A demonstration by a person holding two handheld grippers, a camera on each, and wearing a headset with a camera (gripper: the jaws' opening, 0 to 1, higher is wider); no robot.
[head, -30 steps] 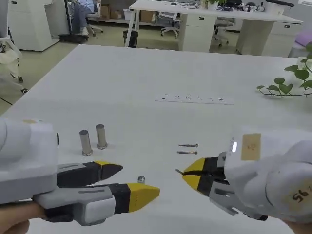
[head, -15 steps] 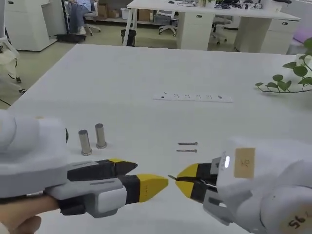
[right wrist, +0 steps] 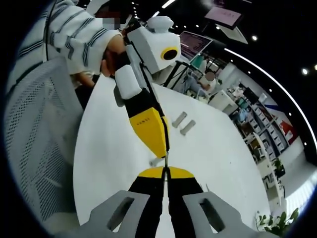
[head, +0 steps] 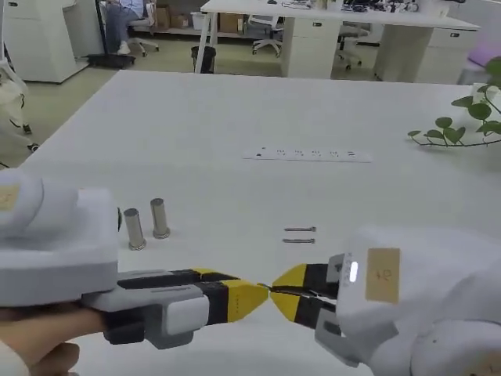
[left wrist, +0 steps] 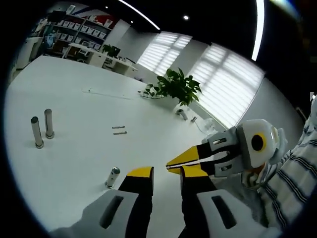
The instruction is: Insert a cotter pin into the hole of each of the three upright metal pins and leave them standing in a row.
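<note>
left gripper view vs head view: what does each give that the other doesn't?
Left gripper view adds: third metal pin on the table by the left gripper, window blinds. Head view adds: hand on the left gripper, background desks, cotter pin held by the right gripper. Both: two upright pins, two loose cotter pins, right gripper.

Left of centre, two upright pins are dull brushed metal; the cotter pins are thin bright wire; the tabletop is smooth matt white.
</note>
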